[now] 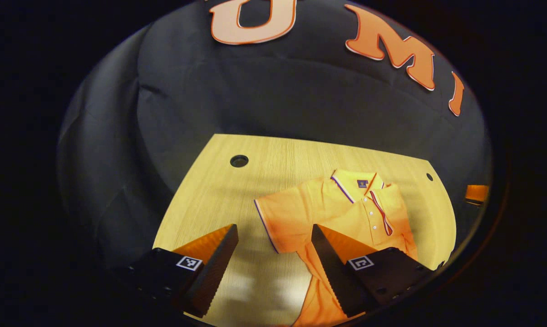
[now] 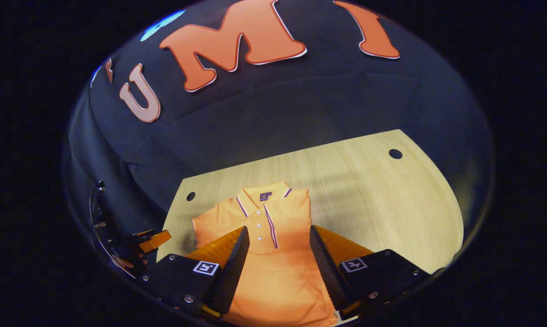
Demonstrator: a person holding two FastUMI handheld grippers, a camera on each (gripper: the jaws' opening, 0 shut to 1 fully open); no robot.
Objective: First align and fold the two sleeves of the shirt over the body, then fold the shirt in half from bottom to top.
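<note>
An orange polo shirt (image 1: 346,213) lies face up on the wooden table (image 1: 237,195), collar towards the booth wall. One short sleeve (image 1: 282,218) is spread out flat to the left; the opposite side ends in a straight edge, its sleeve apparently folded in. My left gripper (image 1: 273,227) hovers open above the spread sleeve and the table beside it, holding nothing. In the right gripper view the shirt (image 2: 273,259) lies straight ahead, and my right gripper (image 2: 278,228) hangs open over its chest, below the collar (image 2: 264,195), with nothing between the fingers.
The table has round cable holes (image 1: 239,161) (image 2: 395,153) near its back corners. Black cloth wall rises right behind the table. Part of the left gripper (image 2: 150,240) shows past the table's left edge in the right gripper view. Bare tabletop (image 2: 391,213) lies right of the shirt.
</note>
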